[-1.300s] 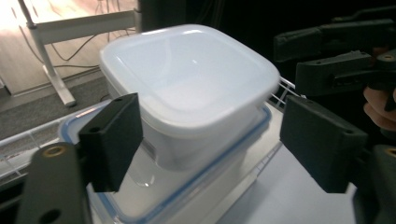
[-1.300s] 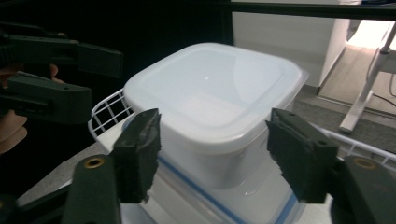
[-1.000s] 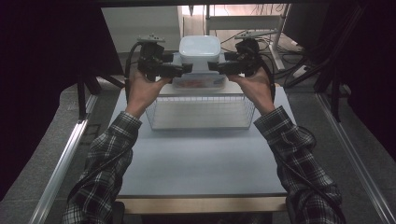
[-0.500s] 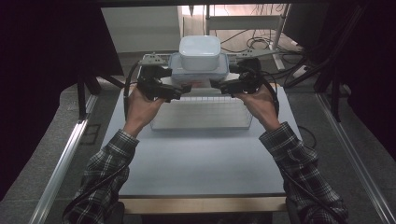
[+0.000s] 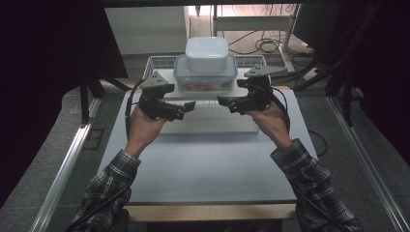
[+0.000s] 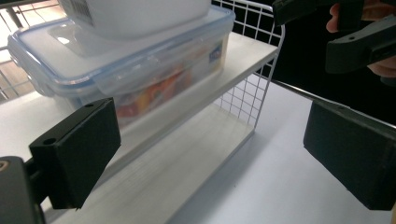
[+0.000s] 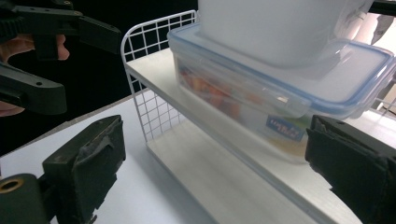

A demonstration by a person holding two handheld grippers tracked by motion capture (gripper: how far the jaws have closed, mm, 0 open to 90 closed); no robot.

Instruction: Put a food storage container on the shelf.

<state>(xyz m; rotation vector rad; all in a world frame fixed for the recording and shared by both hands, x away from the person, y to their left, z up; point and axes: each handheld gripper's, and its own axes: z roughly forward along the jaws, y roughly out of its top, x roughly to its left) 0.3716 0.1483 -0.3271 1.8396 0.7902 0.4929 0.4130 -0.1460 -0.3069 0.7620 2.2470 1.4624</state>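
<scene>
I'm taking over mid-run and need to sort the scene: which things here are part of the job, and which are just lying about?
Part of the job:
- white wire shelf rack
- clear blue-rimmed lidded box on its upper shelf
- white container stacked on that box
- left gripper and right gripper, both open and holding nothing

Lying about:
- cables on the floor behind the table

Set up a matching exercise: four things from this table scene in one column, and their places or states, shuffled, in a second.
Things:
1. white tub
2. clear lidded box
3. wire rack
4. left gripper

Places or states:
A. on the rack's upper shelf
B. jaws open, nothing between them
C. stacked on the clear box's lid
D. standing at the table's far edge

Pairs: 1-C, 2-A, 3-D, 4-B
</scene>
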